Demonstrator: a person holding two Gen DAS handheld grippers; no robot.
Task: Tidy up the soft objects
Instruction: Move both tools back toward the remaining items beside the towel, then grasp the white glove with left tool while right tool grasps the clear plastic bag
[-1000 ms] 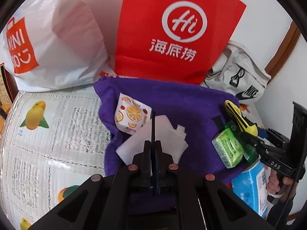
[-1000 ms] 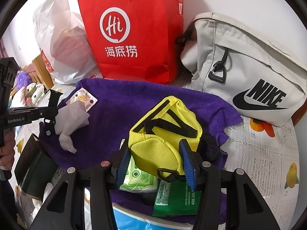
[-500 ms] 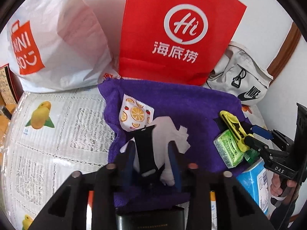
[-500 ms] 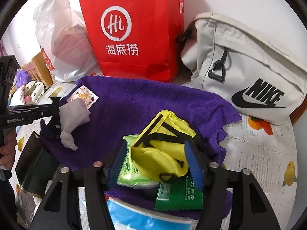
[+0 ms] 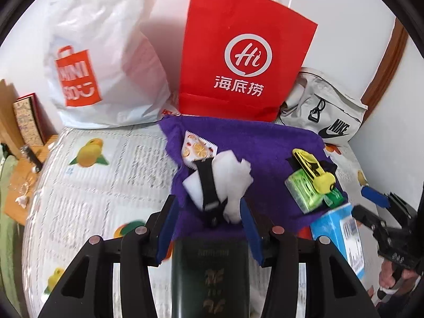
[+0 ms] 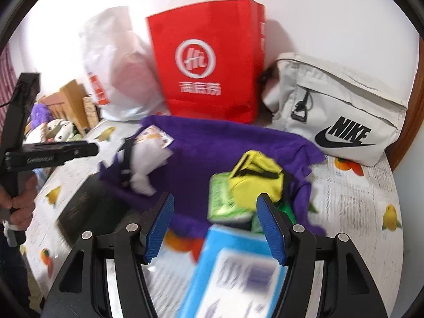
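Crumpled white tissue under a black strap lay on purple towel; yellow fabric pouch rested against green wipes pack, right.

A surface under a fruit-print cover carries a purple towel near its back edge, bags behind it, a blue box in front

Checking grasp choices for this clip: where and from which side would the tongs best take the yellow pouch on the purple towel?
Probably across the yellow pouch at its bulging middle, coming from above on the near side. It sits humped over the green wipes pack, so its soft sides stand clear for pinching; the black straps look too flat to catch. The right tongs stand open just before it.
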